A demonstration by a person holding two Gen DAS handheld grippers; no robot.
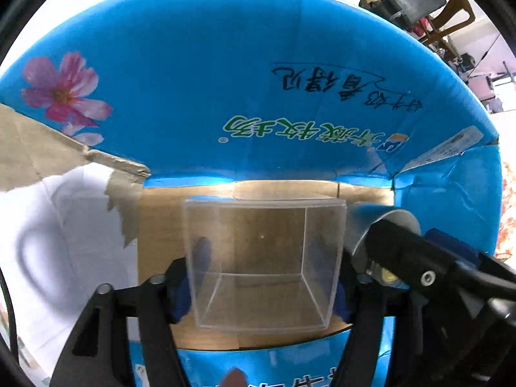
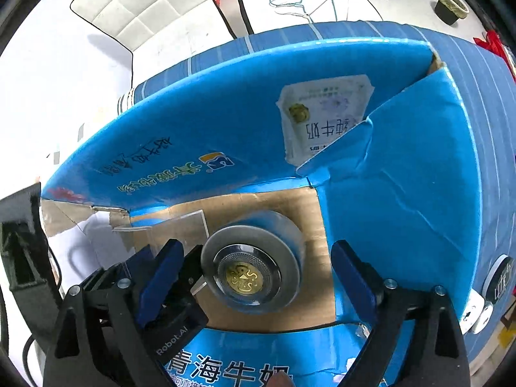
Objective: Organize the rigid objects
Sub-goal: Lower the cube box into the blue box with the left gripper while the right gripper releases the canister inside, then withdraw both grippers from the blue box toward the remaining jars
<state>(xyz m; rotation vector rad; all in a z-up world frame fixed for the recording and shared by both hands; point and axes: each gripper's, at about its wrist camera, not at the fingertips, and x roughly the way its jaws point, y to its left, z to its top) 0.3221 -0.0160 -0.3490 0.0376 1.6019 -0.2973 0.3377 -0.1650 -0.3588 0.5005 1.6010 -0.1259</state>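
Note:
A clear plastic box (image 1: 262, 258) sits low inside an open blue milk carton (image 1: 193, 80), over its brown cardboard floor. My left gripper (image 1: 261, 290) is shut on the box, blue pads pressed against its two side walls. Beside it on the right lies a round silver tin (image 2: 248, 274) with a gold emblem on its lid, resting on the carton floor. My right gripper (image 2: 254, 267) stands open around the tin, with both fingers clear of its rim. In the right wrist view the clear box (image 2: 190, 225) shows left of the tin. The tin's edge (image 1: 387, 222) peeks behind the right gripper's black finger.
The carton's blue flaps (image 2: 403, 193) rise at the back and right; a torn brown flap (image 1: 32, 151) hangs at the left. A white surface (image 1: 48, 242) lies left of the carton. Behind it are a striped blue cloth (image 2: 477, 64), a wire hanger (image 2: 309, 3) and a white quilted cushion (image 2: 138, 3).

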